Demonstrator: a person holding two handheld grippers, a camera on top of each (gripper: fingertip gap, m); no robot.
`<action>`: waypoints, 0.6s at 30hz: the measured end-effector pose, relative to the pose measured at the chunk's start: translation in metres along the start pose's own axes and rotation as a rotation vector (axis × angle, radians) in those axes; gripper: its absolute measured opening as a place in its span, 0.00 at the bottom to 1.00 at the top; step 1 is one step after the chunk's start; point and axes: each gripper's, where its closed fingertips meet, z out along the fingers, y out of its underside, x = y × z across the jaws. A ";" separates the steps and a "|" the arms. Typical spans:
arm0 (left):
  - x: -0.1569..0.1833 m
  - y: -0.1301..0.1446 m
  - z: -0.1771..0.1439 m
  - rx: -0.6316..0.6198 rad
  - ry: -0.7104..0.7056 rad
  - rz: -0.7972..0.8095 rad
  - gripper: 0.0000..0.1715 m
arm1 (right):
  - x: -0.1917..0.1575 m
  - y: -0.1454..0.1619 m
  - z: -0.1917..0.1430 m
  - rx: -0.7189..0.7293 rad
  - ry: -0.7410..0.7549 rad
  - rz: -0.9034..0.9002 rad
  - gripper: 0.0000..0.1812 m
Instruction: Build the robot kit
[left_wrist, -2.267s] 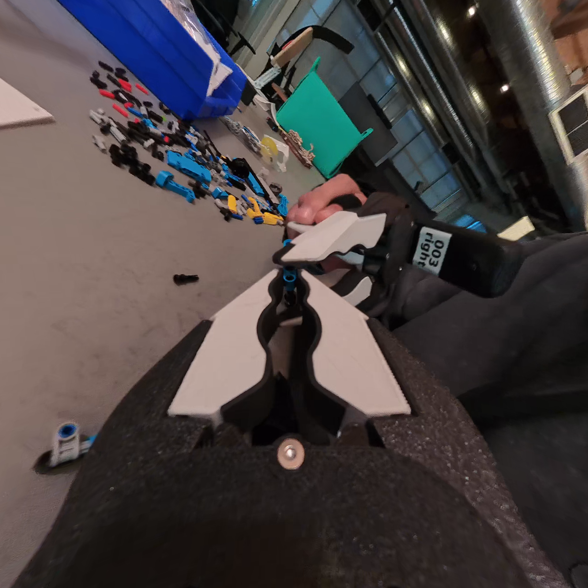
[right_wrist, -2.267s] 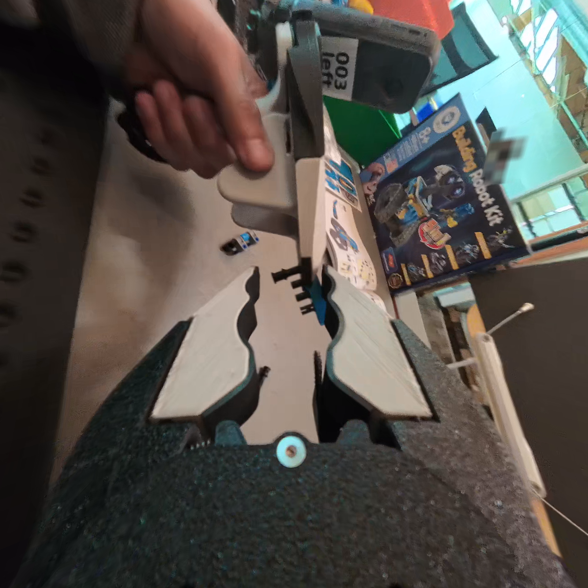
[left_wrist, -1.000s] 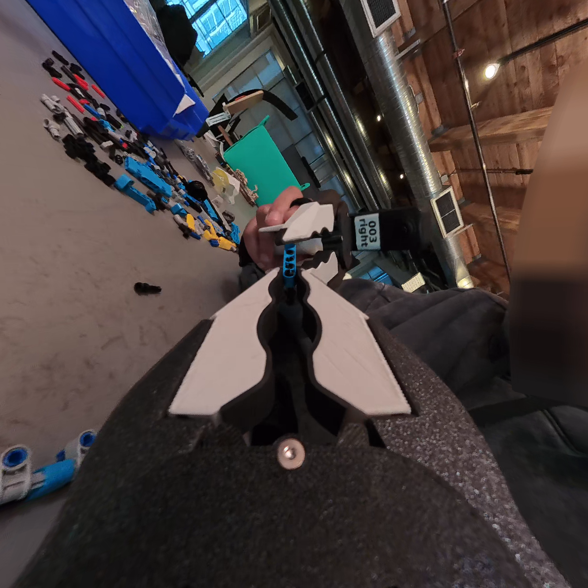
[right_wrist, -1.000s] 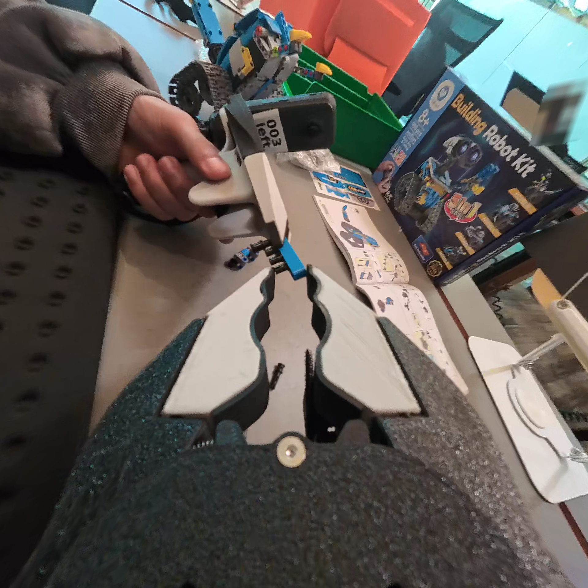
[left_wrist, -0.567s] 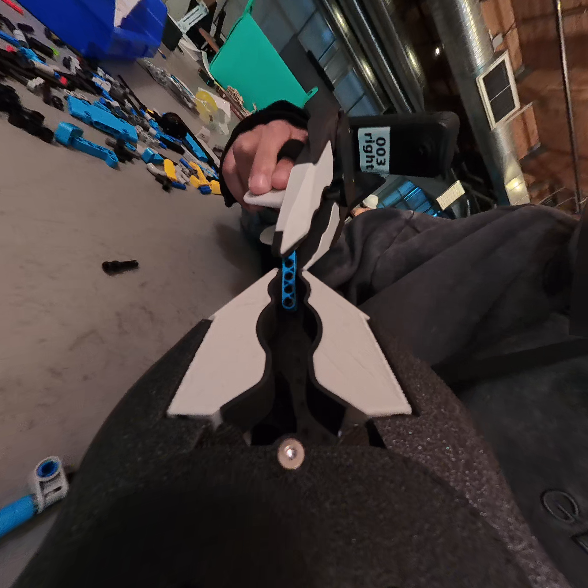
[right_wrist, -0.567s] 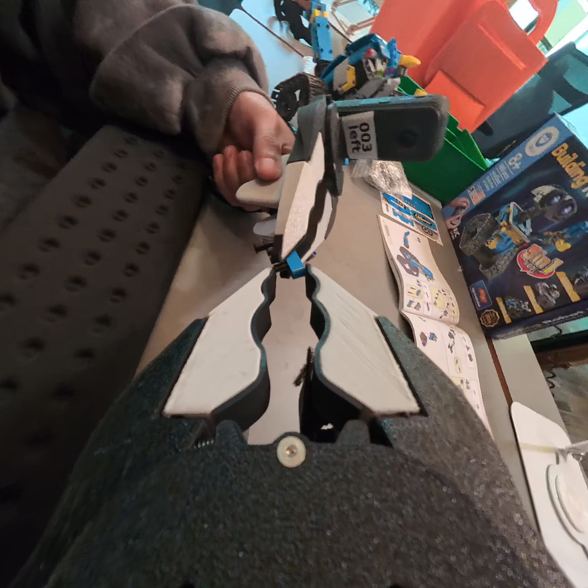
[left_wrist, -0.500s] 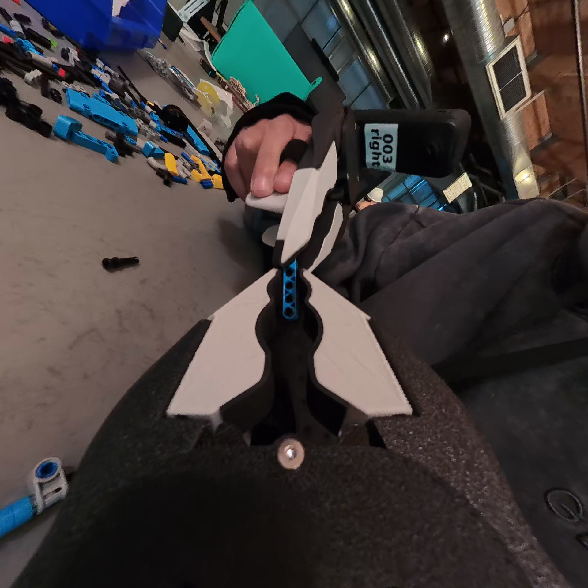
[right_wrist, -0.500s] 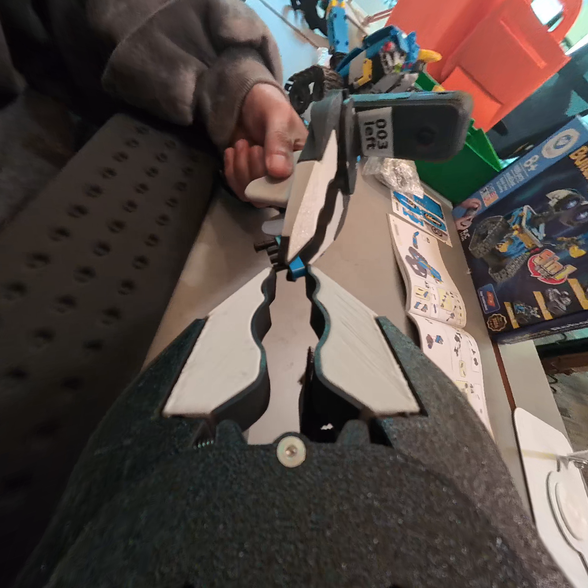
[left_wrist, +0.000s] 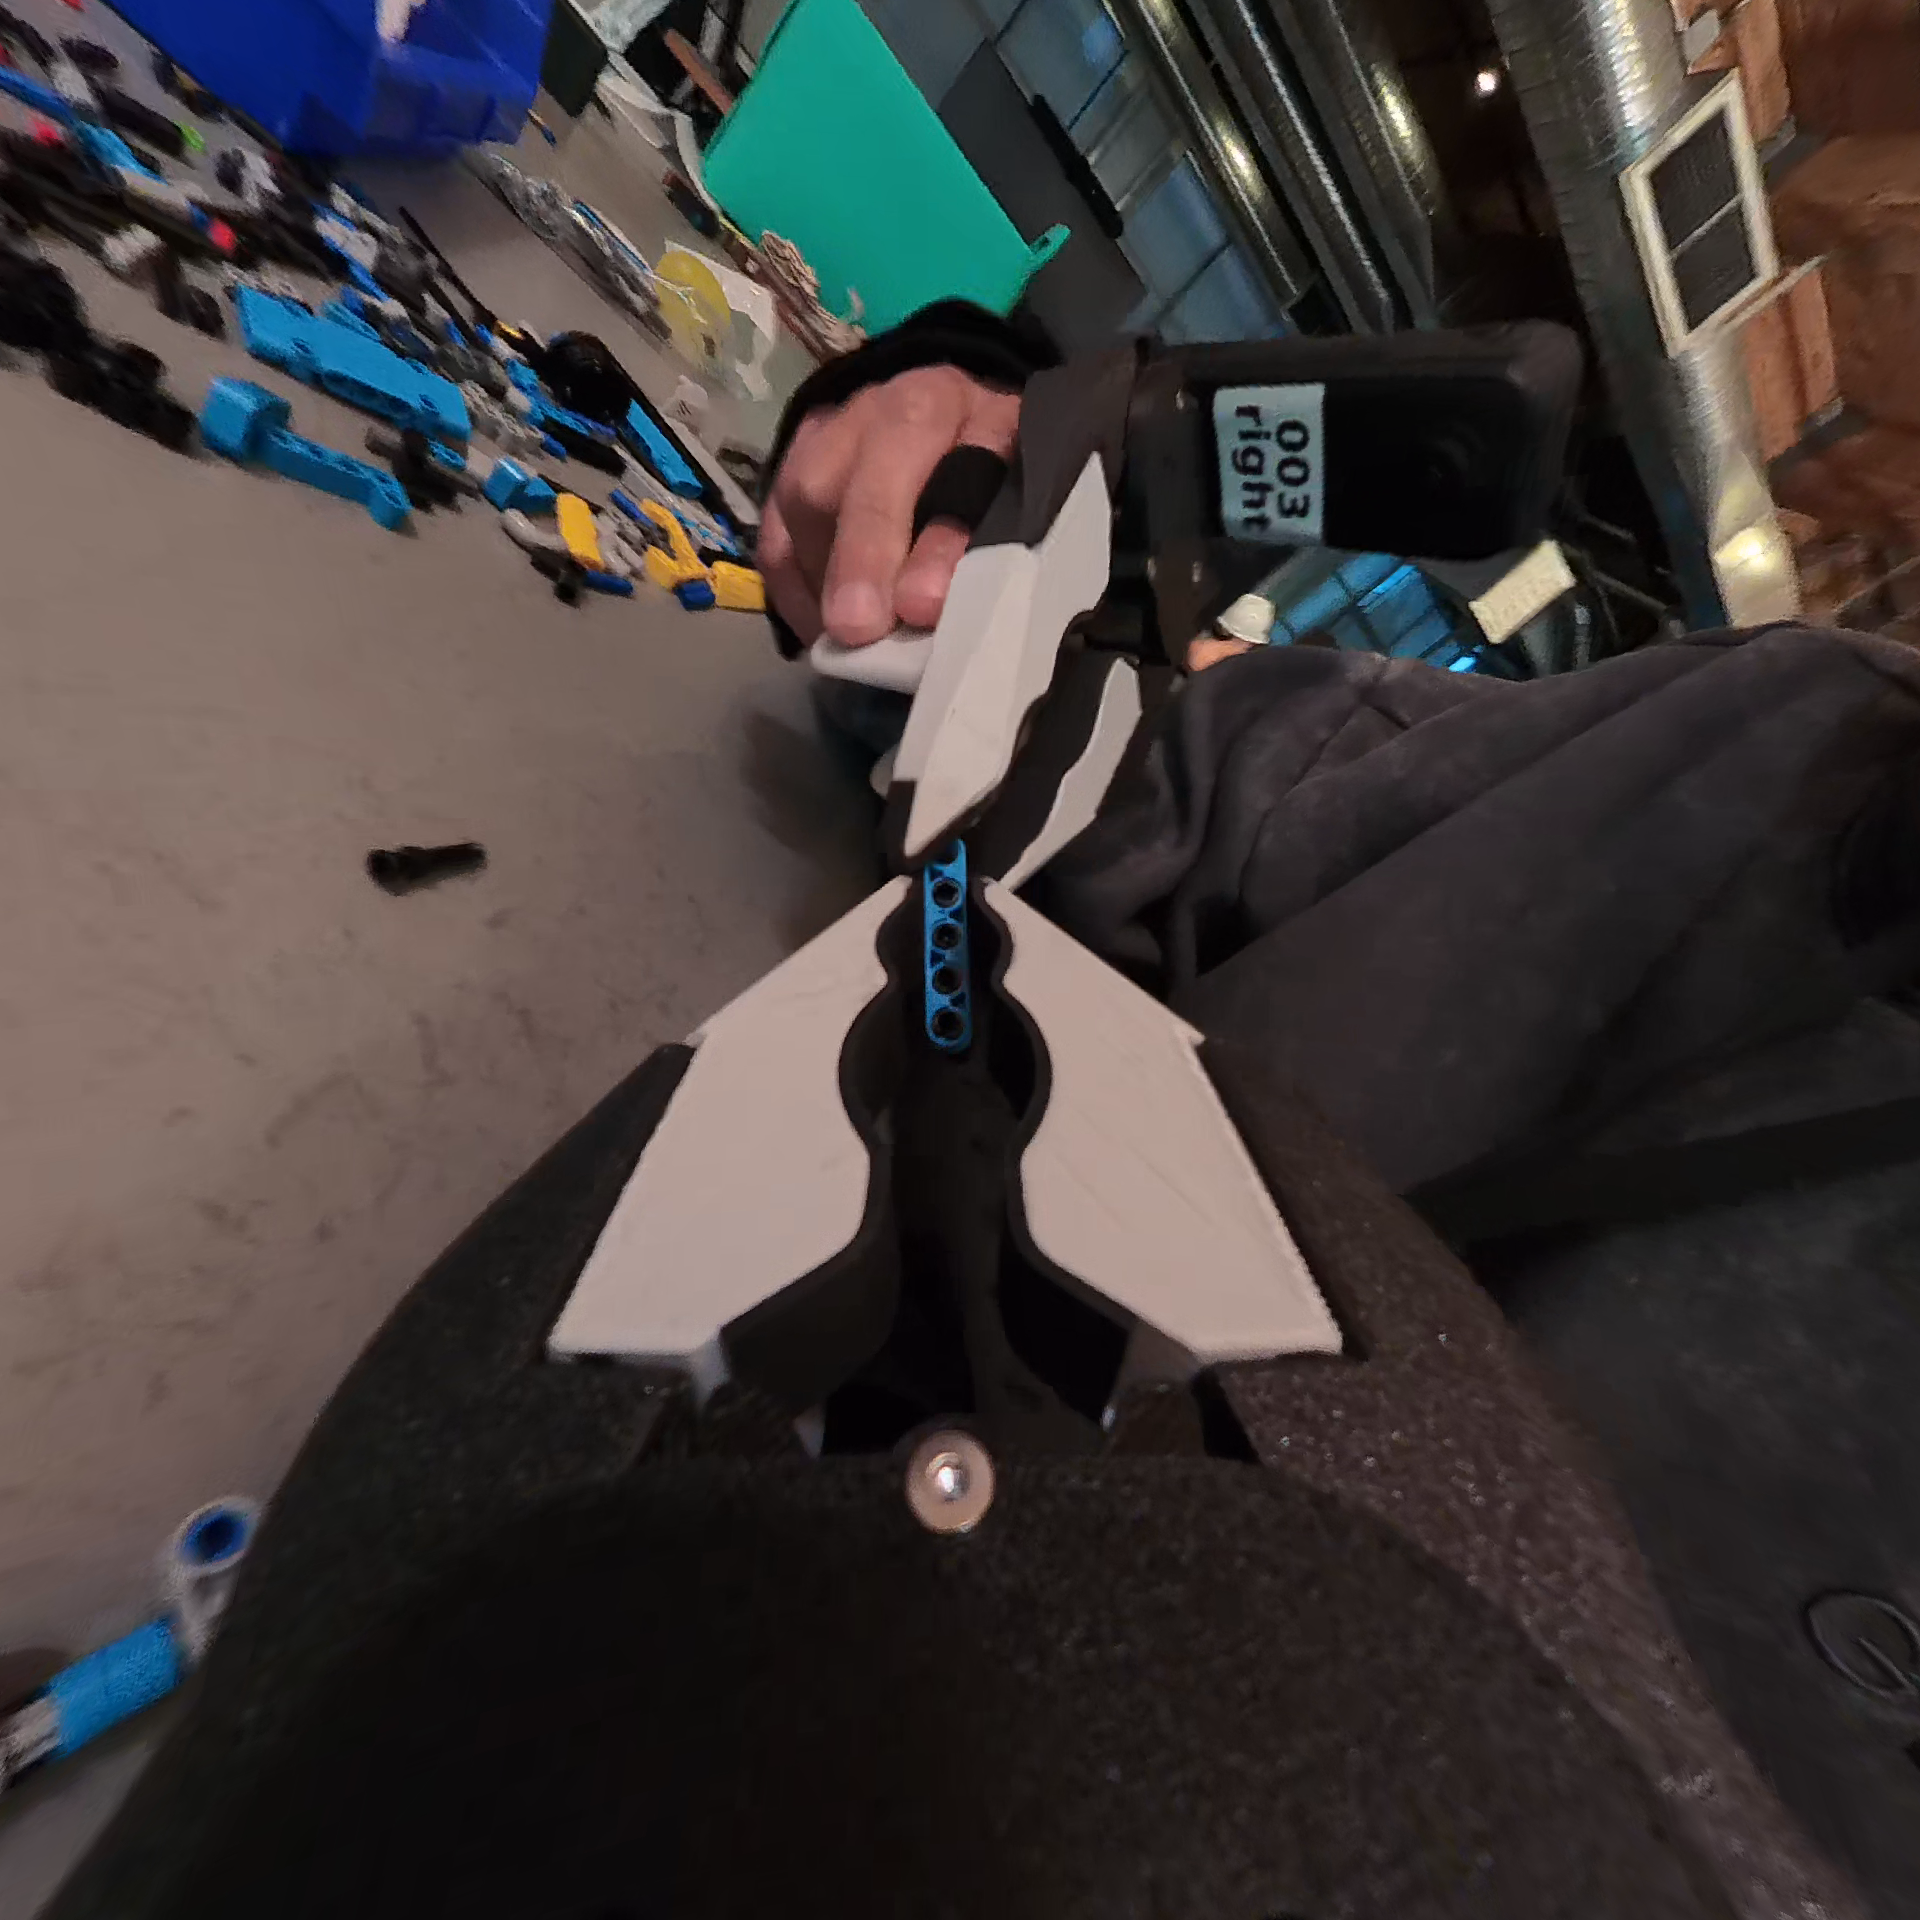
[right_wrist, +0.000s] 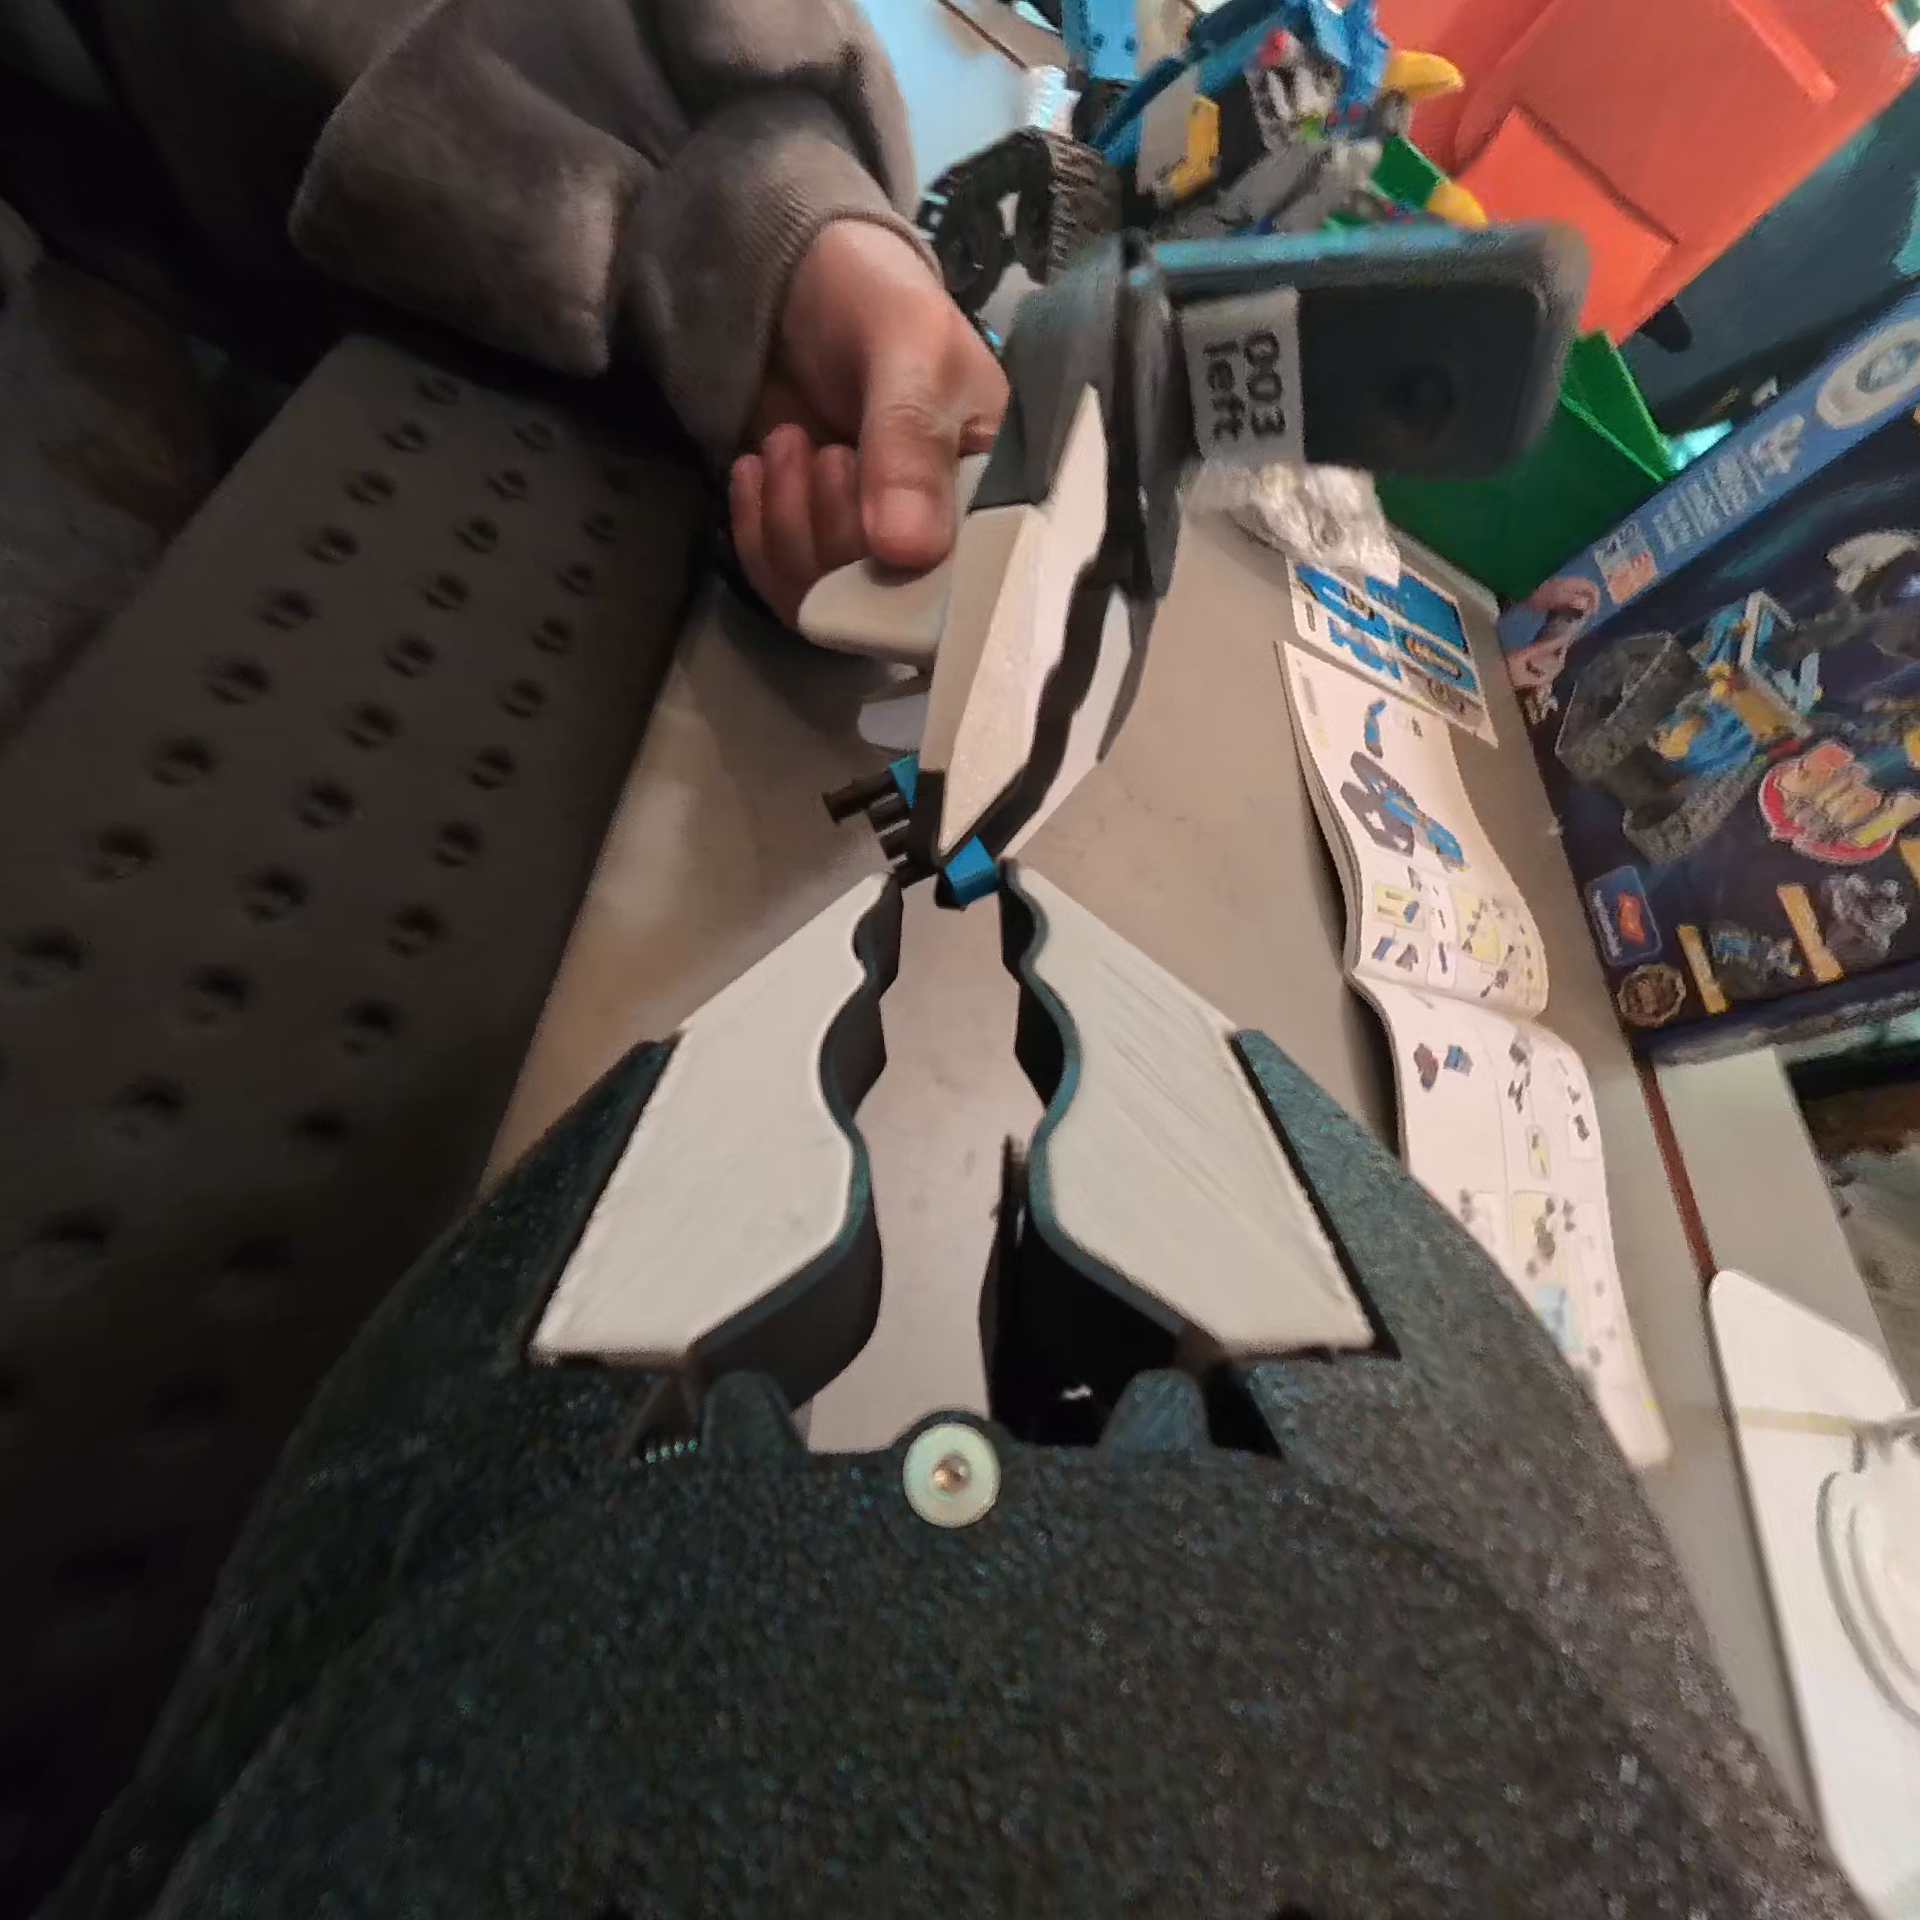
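My left gripper (left_wrist: 945, 883) is shut on a blue beam with a row of holes (left_wrist: 945, 966), held upright in the air above the table edge. In the right wrist view the beam's end (right_wrist: 966, 896) sticks out below the left gripper (right_wrist: 977, 857), with black pins (right_wrist: 868, 816) in its side. My right gripper (right_wrist: 951, 891) is open, its fingertips on either side of that beam end. I cannot tell whether they touch it. The right gripper (left_wrist: 961, 842) also shows tip to tip with my left in the left wrist view. A hand holds each gripper.
Loose blue, black and yellow parts (left_wrist: 343, 364) lie on the grey table (left_wrist: 260, 1039), with a black pin (left_wrist: 426, 864) closer in. Beyond are a blue bin (left_wrist: 343, 73), an open booklet (right_wrist: 1434, 935), a kit box (right_wrist: 1745, 790) and a built model vehicle (right_wrist: 1195, 125). Both grippers' tips are close together, under 4 cm apart. The black pin (left_wrist: 426, 864) is about equally far from each gripper, around 11 centimeters.
Both grippers have tilted and rolled while staying tip to tip. The right gripper turned from flat to edge on and its open tips came around the beam end. The left kept its hold.
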 end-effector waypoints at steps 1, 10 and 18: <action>-0.006 -0.004 -0.004 0.023 -0.044 0.019 0.03 | 0.004 0.004 -0.001 -0.011 0.008 0.051 0.10; -0.046 -0.028 -0.038 0.123 -0.422 0.237 0.04 | 0.024 0.094 0.009 -0.312 -0.033 0.618 0.15; -0.044 -0.024 -0.030 0.085 -0.438 0.291 0.04 | 0.016 0.107 0.022 -0.414 -0.030 0.612 0.05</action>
